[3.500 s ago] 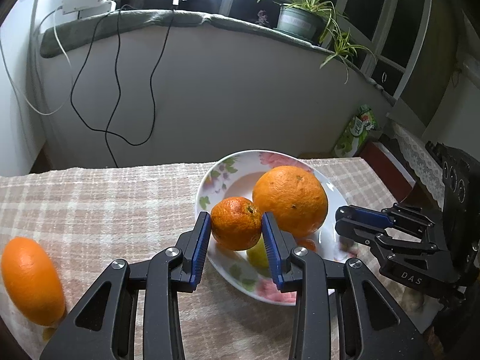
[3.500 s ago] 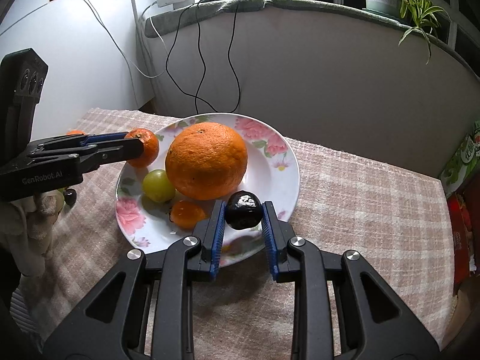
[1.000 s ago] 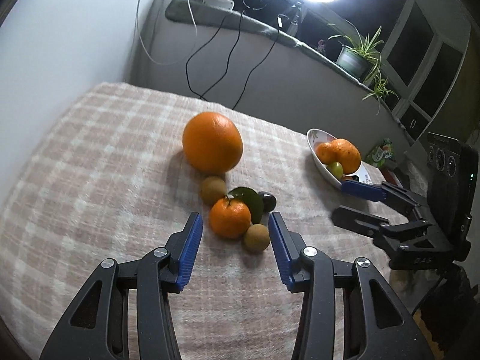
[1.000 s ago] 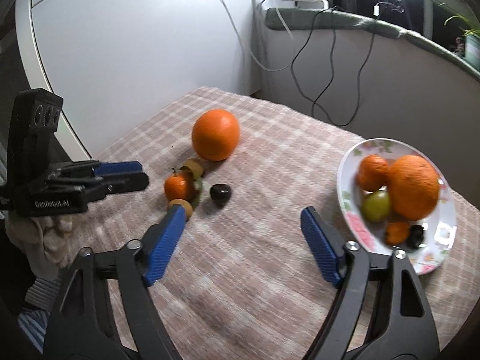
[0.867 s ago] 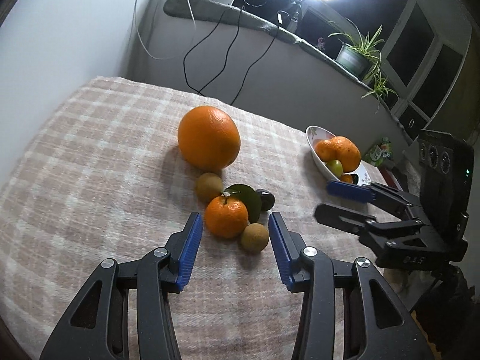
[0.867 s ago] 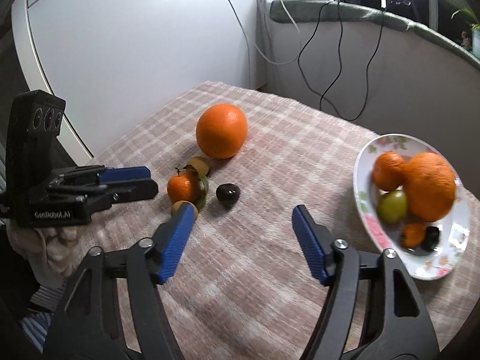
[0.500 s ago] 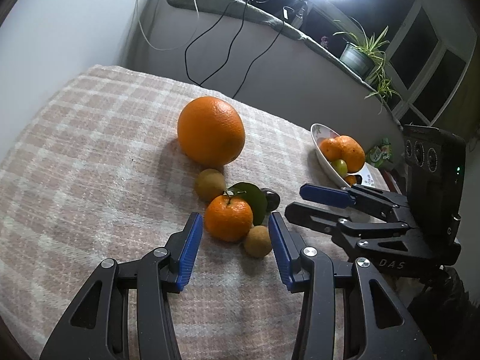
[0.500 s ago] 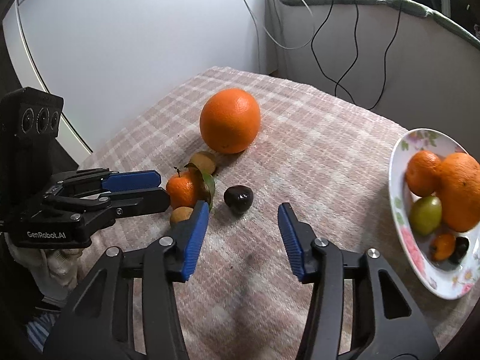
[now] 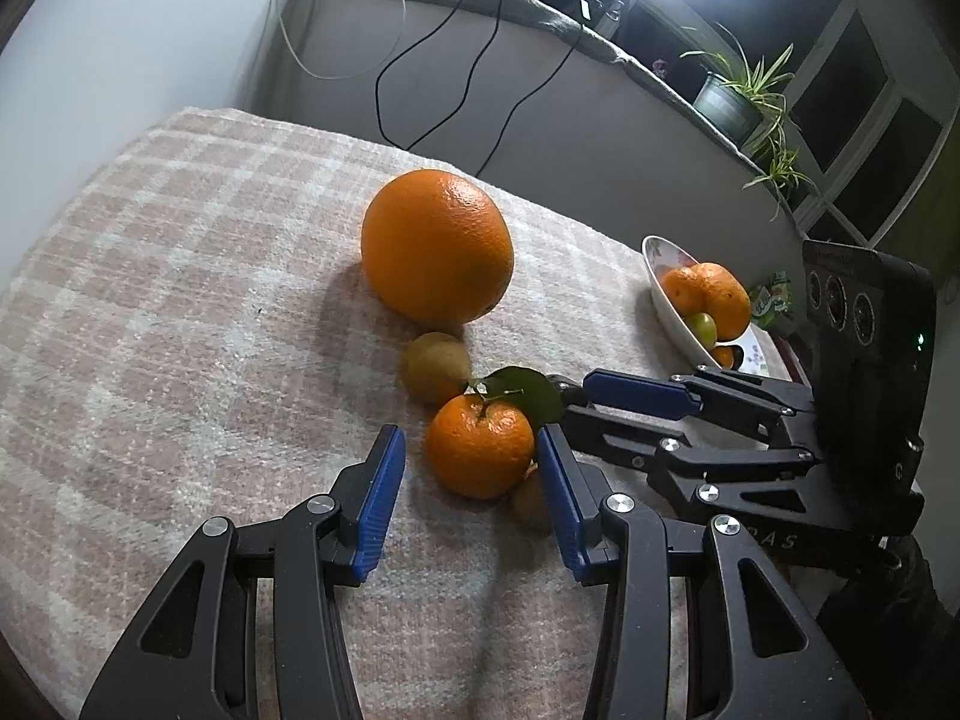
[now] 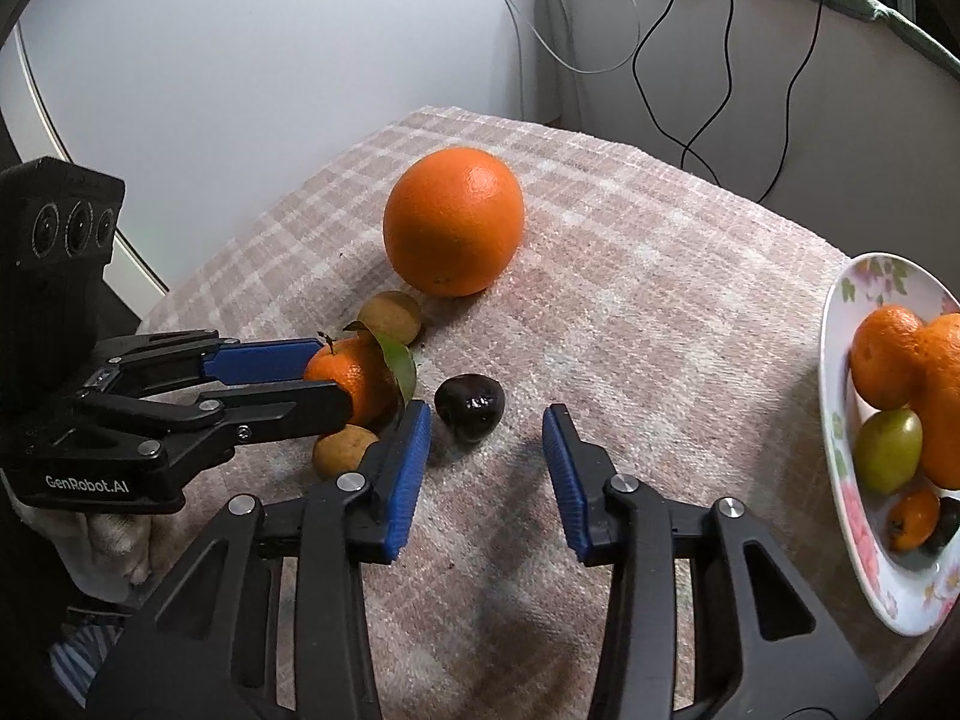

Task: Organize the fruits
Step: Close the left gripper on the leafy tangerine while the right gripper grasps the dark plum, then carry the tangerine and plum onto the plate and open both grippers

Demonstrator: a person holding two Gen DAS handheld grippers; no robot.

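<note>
In the left wrist view, the small brown round fruit (image 9: 529,501) is half hidden behind the blue-padded left gripper (image 9: 471,501). The flowered white ceramic plate (image 10: 837,420) is cut off by the right wrist view's edge, and its small dark fruit (image 10: 943,525) is barely visible.

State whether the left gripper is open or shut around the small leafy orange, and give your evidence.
Open. The left gripper has its jaws on either side of the small leafy orange, with cloth visible in the gap beside the left pad.

Both wrist views look down along their fingers (image 9: 381,492), close over the bench (image 9: 180,300); both share the large orange (image 9: 437,246) ahead of the fingers.
</note>
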